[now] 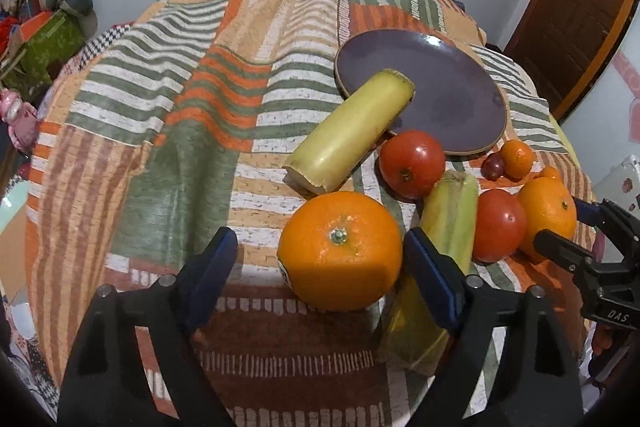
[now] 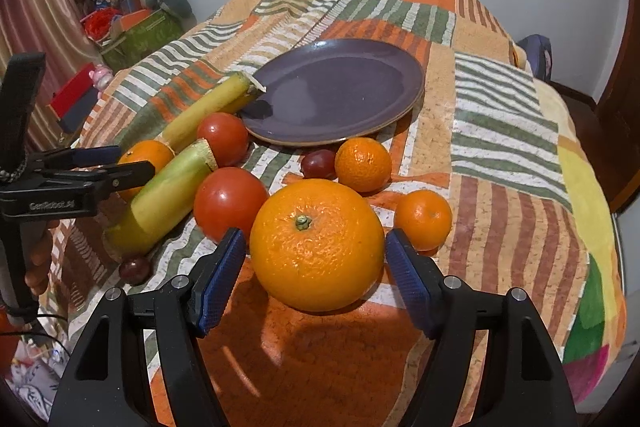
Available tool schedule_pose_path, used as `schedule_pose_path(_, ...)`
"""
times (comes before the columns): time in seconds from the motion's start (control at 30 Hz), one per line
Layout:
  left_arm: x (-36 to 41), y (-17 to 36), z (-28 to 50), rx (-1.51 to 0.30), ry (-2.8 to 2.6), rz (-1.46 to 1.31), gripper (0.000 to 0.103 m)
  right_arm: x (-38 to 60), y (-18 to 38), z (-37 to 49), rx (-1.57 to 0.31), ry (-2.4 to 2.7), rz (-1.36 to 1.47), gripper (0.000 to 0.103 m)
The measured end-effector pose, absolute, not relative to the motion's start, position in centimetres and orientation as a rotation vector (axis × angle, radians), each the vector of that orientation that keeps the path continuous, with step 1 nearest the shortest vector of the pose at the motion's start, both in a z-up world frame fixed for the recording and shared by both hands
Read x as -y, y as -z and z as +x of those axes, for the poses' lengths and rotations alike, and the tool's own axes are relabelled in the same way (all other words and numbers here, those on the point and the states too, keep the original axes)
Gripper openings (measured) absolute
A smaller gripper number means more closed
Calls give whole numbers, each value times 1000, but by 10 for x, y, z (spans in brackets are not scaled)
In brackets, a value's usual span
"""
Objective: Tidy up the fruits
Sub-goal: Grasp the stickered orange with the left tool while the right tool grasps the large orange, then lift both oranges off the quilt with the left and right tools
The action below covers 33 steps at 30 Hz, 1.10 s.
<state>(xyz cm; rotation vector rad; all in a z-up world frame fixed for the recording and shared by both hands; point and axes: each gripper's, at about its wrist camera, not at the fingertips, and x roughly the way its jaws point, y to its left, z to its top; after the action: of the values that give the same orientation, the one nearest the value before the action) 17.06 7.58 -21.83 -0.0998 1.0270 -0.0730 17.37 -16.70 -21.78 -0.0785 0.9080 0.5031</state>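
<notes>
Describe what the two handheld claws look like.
Both are matte black plastic frames with silver rivets and two angular fingers tipped with blue textured pads. The left claw bears white lettering on its side, as seen from the right wrist. The right claw shows white "DAS" lettering, seen from the left wrist.

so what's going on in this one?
A person holds a gripper in each hand over a pile of fruit on a patterned tablecloth. The left gripper has its jaws open around one large orange, not pressing it; the right gripper is open the same way around another large orange. The purple plate holds no fruit; one yellow-green stalk overlaps its rim.
</notes>
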Motion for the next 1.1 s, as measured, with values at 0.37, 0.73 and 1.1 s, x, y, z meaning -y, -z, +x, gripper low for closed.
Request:
schedule_pose_path(0.37, -81, 227, 177, -1042, 93, -178, 85, 169, 224, 179, -919, -522, -49, 68)
schedule_pose_path(0.73, -73, 222, 175, -1059, 133, -158, 64, 174, 215, 175, -908, -527, -26, 67)
schedule_pose_path(1.1, -79, 180, 164, -949, 101, -130, 64, 183, 183, 179, -794, -505, -27, 67)
